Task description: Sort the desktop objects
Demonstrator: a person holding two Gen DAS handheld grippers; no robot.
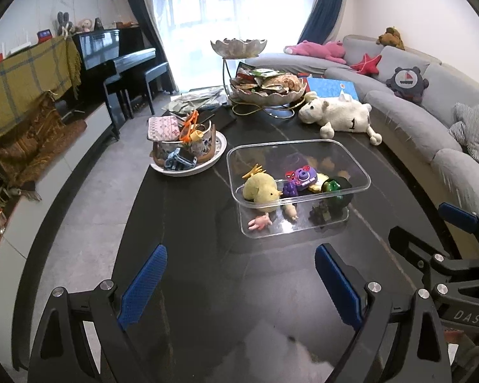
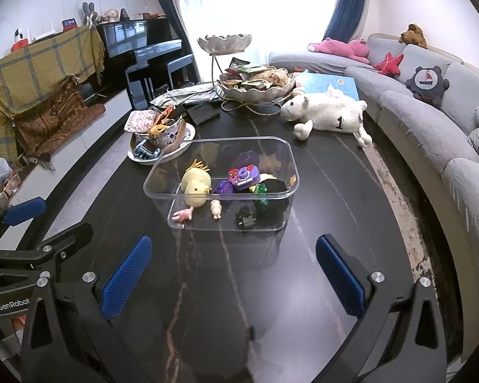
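Small toys already fill the clear rectangular plastic bin (image 1: 361,172) — a large white plush sheep (image 1: 338,116) remains out on the dark tabletop (image 1: 182,210). Both the left gripper (image 1: 239,284) and right gripper (image 2: 233,277) hover released, empty.

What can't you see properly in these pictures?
- Dark toy in the clear box: too small and dark in both views.
- Snack packets in the tiered bowl: too small to read.
- Window: washed out by glare.
- Right gripper in the left view: cut off by the edge.
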